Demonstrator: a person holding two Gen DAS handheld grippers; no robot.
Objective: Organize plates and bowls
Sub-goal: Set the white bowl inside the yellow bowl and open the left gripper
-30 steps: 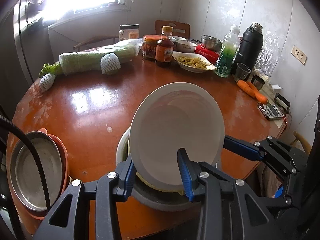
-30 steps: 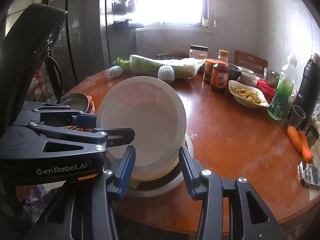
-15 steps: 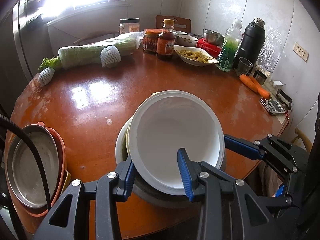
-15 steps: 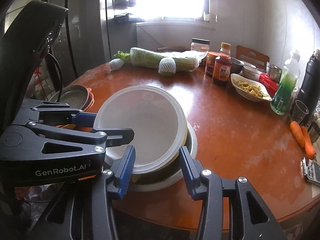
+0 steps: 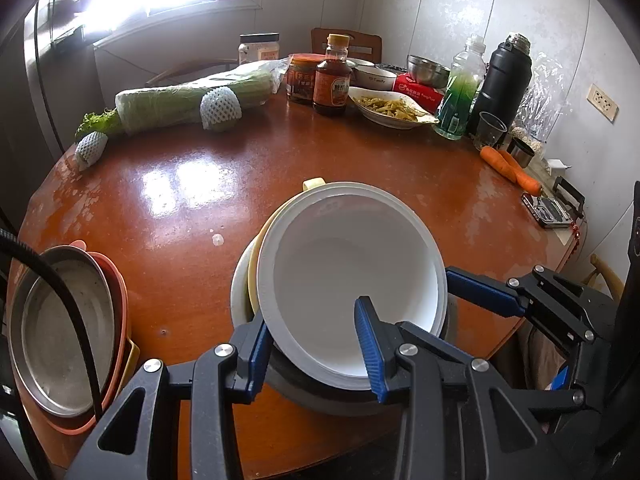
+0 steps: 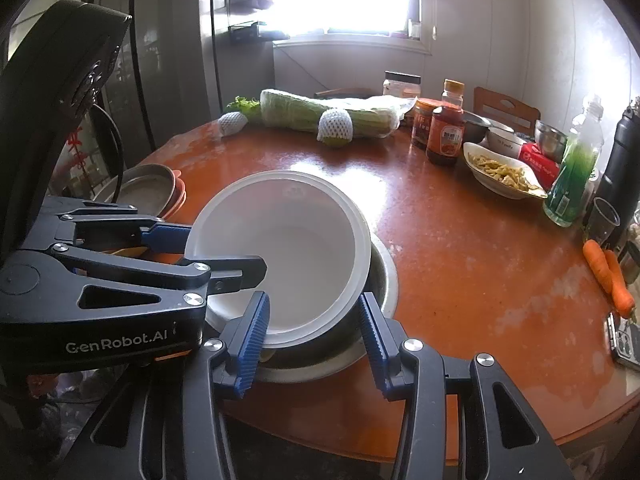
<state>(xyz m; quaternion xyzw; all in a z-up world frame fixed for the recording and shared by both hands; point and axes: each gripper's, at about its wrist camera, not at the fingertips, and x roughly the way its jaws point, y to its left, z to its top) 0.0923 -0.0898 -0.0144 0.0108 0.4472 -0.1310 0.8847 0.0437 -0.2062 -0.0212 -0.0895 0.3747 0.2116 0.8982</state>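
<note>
A white bowl sits nested on a yellow bowl inside a steel bowl at the table's near edge. My left gripper straddles the white bowl's near rim, one finger inside, one outside, jaws open about a hand's width. My right gripper is open around the stack's near side; the white bowl lies between its fingers without visible contact. A stack of a steel plate on orange plates sits at the left edge.
Wrapped cabbage, sauce jars, a dish of food, a green bottle, a black flask and carrots line the far and right sides of the round wooden table. A cable crosses the plates.
The white bowl was tilted up on edge a second ago; it has been lowered flat into the nested stack. Both grippers dropped with it.
</note>
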